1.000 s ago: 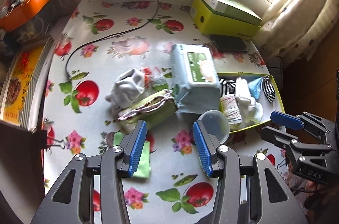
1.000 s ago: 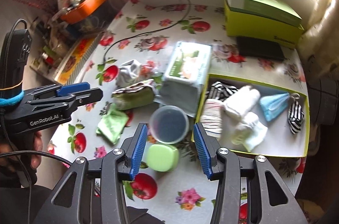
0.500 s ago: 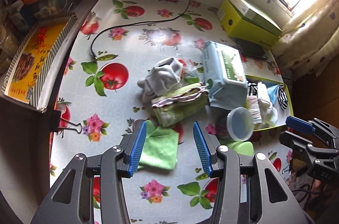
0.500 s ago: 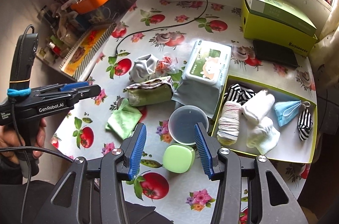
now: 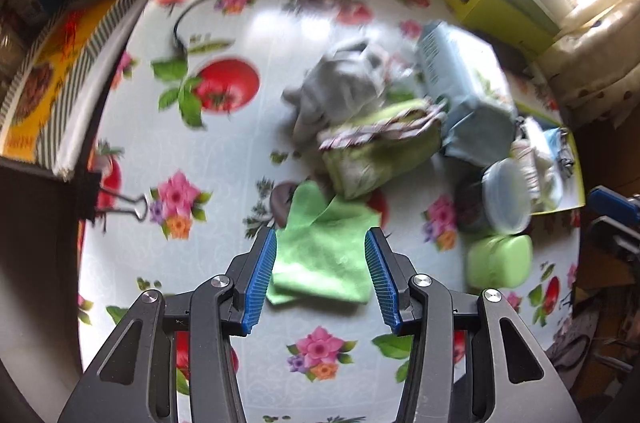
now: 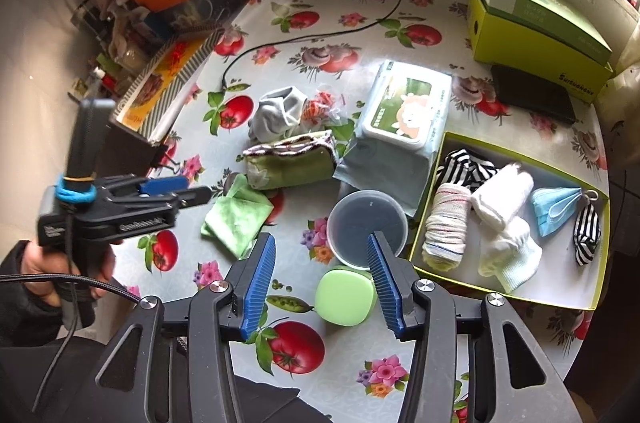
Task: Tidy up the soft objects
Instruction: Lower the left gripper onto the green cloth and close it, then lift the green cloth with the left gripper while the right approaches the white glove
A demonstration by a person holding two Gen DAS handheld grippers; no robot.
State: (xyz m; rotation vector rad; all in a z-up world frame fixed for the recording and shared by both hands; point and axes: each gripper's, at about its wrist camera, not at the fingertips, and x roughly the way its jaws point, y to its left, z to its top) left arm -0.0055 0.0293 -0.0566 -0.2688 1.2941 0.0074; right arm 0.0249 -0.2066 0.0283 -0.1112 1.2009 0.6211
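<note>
Green cloth (image 5: 320, 259): soft, folded, wrinkled, flat on glossy worktop (image 5: 224, 159), between spread left tongs (image 5: 321, 275). Right tongs (image 6: 321, 279) spread, empty.

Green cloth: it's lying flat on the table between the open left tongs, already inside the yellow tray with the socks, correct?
Not quite. The green cloth lies on the tablecloth between the open left tongs, outside the yellow tray. The right wrist view shows the tray well apart from it.
</note>
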